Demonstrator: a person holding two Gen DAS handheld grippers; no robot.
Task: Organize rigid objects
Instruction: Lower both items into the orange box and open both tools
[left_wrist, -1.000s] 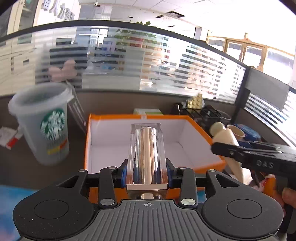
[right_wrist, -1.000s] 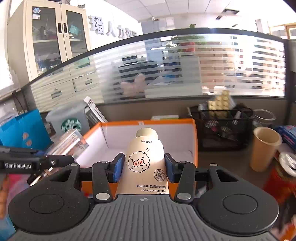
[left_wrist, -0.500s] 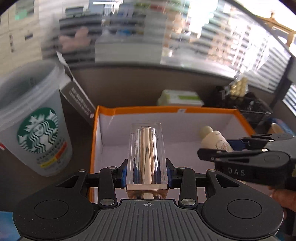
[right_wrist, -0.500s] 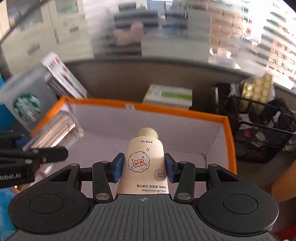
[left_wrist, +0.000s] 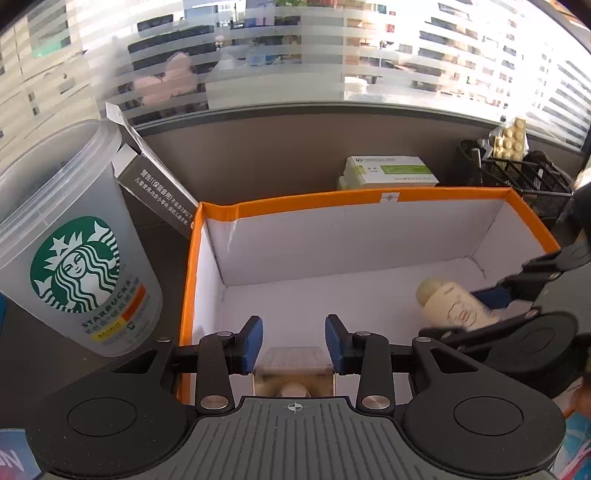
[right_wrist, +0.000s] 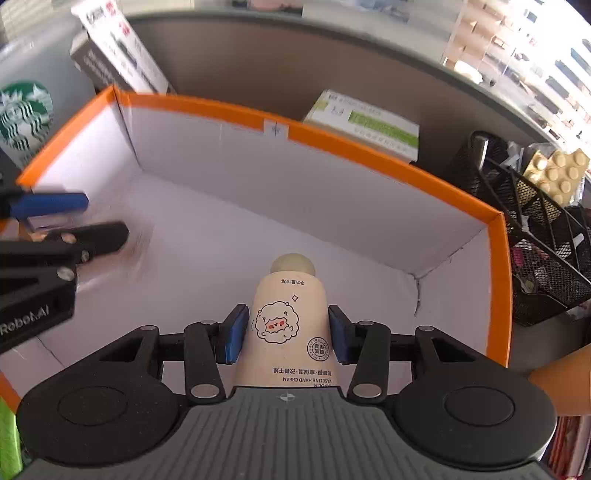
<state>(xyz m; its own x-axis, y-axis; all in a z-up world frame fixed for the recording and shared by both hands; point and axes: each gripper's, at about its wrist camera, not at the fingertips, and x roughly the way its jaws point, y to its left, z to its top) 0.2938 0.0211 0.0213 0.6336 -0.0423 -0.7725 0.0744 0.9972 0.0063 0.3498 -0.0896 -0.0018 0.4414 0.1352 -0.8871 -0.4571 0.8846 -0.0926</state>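
Observation:
An orange-rimmed box with white walls lies under both grippers. In the left wrist view my left gripper hangs over its near left part. Its jaws are closing and the blue pads show bare inner faces. The clear case with the metal cylinder shows only as an end, low behind the pads. My right gripper is shut on a cream hand-cream tube, cap forward, low over the right side of the box. The left wrist view shows that tube near the box floor.
A Starbucks cup stands left of the box, with a grey carton leaning beside it. Behind the box lies a green-and-white packet. A black mesh basket full of items stands at the right. A tan paper cup is nearby.
Both grippers have tipped down and moved in over the box. The clear case has dropped from between the left pads to below them. The tube has sunk towards the box floor.

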